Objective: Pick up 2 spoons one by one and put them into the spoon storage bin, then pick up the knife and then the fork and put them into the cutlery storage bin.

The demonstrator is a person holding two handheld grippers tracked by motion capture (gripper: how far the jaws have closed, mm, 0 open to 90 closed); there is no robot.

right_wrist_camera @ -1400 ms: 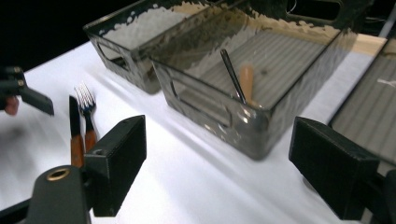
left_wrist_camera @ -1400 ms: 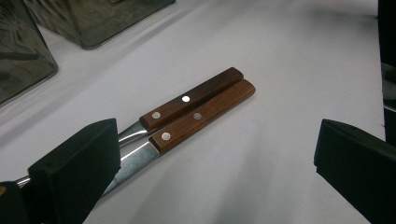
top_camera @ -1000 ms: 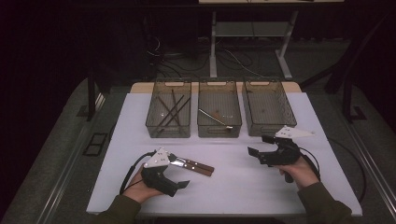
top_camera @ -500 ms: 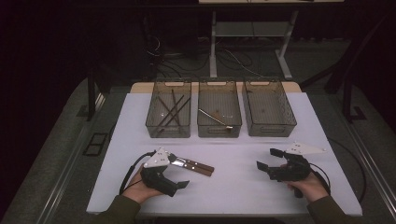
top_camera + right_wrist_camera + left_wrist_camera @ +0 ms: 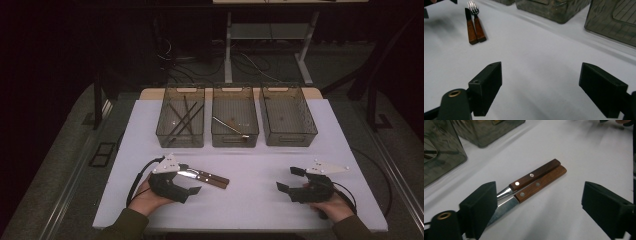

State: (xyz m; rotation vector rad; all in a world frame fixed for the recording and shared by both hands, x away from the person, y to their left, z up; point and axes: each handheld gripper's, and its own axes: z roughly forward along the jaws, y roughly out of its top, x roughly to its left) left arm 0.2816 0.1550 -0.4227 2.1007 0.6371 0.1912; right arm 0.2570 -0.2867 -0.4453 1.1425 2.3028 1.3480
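Between the jaws of the left gripper (image 5: 539, 202) lie two wooden-handled pieces of cutlery, side by side and touching on the white desk (image 5: 260, 200): a wooden-handled knife with a steel blade (image 5: 529, 195) and, just beside it, a wooden-handled fork (image 5: 534, 173) whose tines show in the right gripper view (image 5: 474, 10). The jaws are spread wide and have just been closing a little; the pads touch neither handle, though the left pad stands close over the metal ends. In the high view this gripper (image 5: 192, 182) sits at the near left of the desk with the cutlery pointing away to its right.

The step in hand looks like picking up one of the pair. To do it well, the jaws should probably straddle a single handle across its width, low enough for the pads to bite wood, not the slippery blade. Because the two pieces touch, closing over both is the risk; nudging one aside first may help.

The right gripper (image 5: 539, 92), jaws spread and with nothing between them, hovers over bare desk at the near right, well apart from the cutlery.

Farther back stand three clear plastic bins in a row: the left bin (image 5: 165, 131) holds dark sticks, the middle bin (image 5: 235, 137) a utensil, the right bin (image 5: 305, 131) looks nearly empty.
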